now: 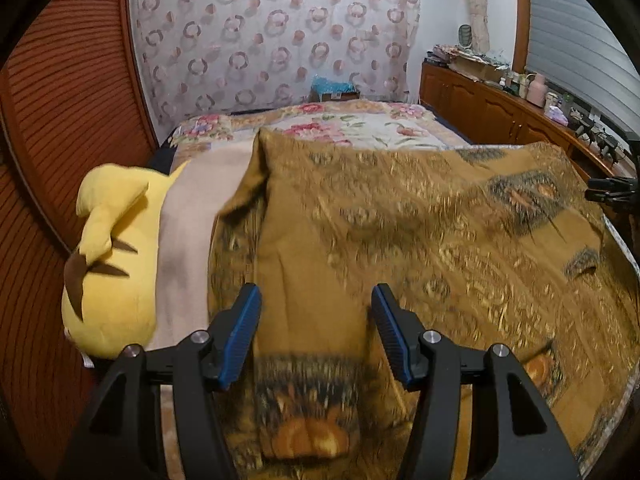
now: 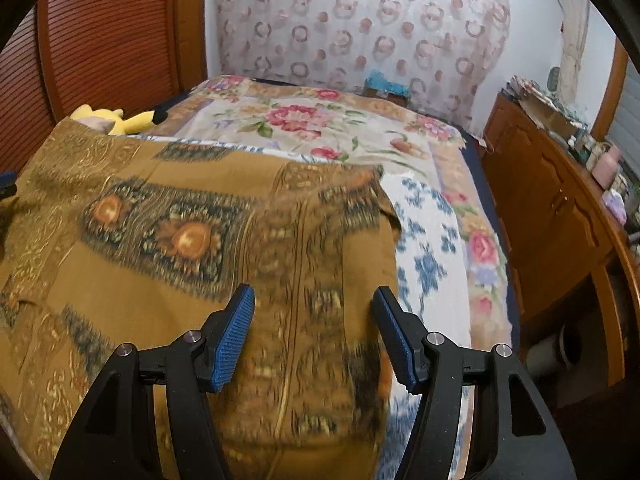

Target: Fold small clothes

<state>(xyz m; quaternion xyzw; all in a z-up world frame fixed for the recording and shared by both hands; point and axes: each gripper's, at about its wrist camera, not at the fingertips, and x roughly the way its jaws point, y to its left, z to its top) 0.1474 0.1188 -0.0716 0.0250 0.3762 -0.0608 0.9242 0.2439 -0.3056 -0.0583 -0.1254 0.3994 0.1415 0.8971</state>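
A mustard-brown garment (image 1: 400, 240) with dark ornamental bands and orange medallions lies spread on the bed, its left part folded over in a long ridge. My left gripper (image 1: 316, 332) hovers over its near edge, blue pads (image 1: 244, 332) wide apart, with cloth below them but none pinched. In the right wrist view the same garment (image 2: 180, 240) fills the left and middle, and its right edge is a folded panel. My right gripper (image 2: 314, 332) stands open above that panel, nothing between its pads (image 2: 236, 332). Its black body (image 1: 612, 194) shows at the right edge of the left wrist view.
A yellow plush toy (image 1: 116, 264) lies against the louvered wooden panel (image 1: 60, 140) on the left. A floral bedspread (image 2: 320, 128) covers the far bed, with a blue-and-white cloth (image 2: 428, 256) beside the garment. A cluttered wooden cabinet (image 2: 560, 208) runs along the right.
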